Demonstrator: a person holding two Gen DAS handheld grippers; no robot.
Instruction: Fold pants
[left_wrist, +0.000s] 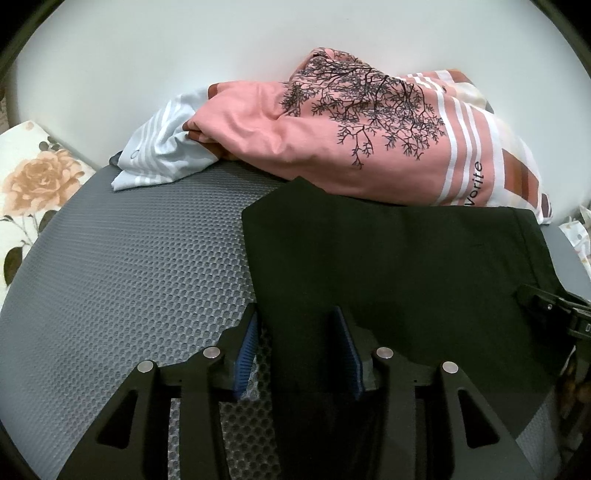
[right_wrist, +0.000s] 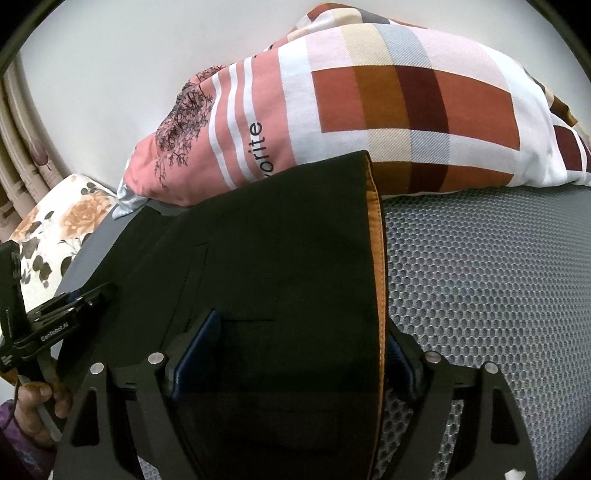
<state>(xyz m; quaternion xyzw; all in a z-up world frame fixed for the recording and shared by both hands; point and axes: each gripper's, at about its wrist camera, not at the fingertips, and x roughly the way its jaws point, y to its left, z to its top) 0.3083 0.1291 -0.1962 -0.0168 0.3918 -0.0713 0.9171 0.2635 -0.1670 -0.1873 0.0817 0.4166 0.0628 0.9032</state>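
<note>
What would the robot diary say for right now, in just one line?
step: fold pants | left gripper: open, straddling pants edge | right gripper: open, straddling waistband | surface: grey mesh mat

Black pants (left_wrist: 388, 266), folded flat on grey mesh, orange-lined waistband (right_wrist: 375, 221)
</note>
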